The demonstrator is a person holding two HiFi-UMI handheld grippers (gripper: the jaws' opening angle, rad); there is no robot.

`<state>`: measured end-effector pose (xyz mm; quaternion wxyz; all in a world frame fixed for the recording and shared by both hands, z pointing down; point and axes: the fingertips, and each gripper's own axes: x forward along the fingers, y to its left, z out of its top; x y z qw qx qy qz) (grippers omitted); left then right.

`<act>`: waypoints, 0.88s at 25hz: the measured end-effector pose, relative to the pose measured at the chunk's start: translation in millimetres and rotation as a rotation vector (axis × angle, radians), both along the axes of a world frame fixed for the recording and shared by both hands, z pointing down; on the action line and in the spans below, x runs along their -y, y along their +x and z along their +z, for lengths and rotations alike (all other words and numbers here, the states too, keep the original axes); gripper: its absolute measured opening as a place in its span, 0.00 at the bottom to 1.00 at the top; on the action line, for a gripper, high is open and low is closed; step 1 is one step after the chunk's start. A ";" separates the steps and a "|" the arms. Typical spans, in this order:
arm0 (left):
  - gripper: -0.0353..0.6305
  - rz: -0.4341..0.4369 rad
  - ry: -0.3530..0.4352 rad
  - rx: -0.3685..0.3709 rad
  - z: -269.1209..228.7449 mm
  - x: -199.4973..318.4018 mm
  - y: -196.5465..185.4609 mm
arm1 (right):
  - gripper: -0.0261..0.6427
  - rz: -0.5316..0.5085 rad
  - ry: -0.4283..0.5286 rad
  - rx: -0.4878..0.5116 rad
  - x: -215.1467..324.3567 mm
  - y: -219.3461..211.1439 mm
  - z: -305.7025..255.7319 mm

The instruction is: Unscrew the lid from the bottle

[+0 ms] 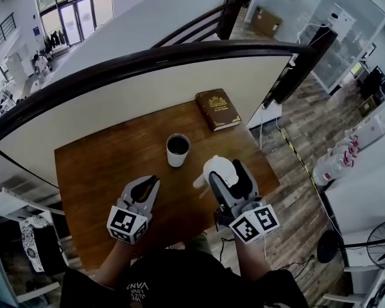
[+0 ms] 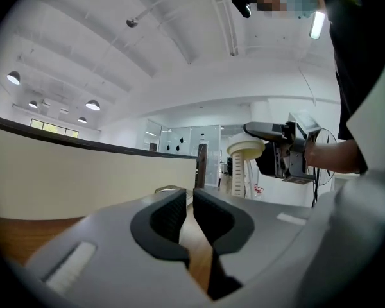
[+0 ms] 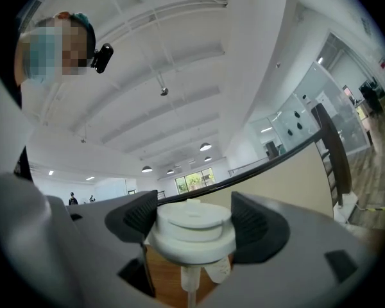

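Tabletop [image 1: 96, 172]; right gripper [image 3: 194, 212] tight on lid [image 3: 191, 231]

One table [image 1: 102, 172], one book [image 1: 218, 109], one bottle [image 1: 178, 151], one lid [image 1: 213, 165], and two claws: left claw [image 1: 155, 180], right claw [image 1: 226, 171].

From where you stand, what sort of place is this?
Probably an upper gallery in a modern office or lab building. The wooden table sits against a curved railing, with a lobby's glass doors below and glass-walled rooms alongside.
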<state>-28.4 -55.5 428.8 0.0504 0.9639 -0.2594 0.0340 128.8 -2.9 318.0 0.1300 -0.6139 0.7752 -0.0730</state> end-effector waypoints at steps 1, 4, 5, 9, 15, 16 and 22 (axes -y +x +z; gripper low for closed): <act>0.11 0.008 -0.003 -0.003 -1.2 -2.5 -0.4 | 0.54 0.004 -0.002 0.002 -2.5 -2.4 2.1; 0.09 0.026 -0.002 -0.003 -2.6 -9.4 -2.0 | 0.54 0.015 -0.012 0.004 -8.5 -9.3 8.7; 0.08 0.031 -0.002 -0.002 -2.7 -11.3 -2.6 | 0.54 0.017 -0.015 0.005 -10.2 -11.3 10.8; 0.07 0.045 -0.010 -0.003 -4.0 -16.9 -5.5 | 0.54 0.029 -0.027 0.009 -16.7 -17.4 17.5; 0.07 0.054 -0.019 0.006 -0.9 -20.9 -10.2 | 0.54 0.041 -0.043 0.010 -24.5 -26.0 26.7; 0.07 0.057 -0.016 0.007 -0.4 -21.6 -10.6 | 0.54 0.043 -0.045 0.010 -25.7 -27.2 27.9; 0.07 0.086 -0.021 0.009 -0.2 -27.5 -10.3 | 0.54 0.052 -0.046 0.012 -30.6 -30.6 29.6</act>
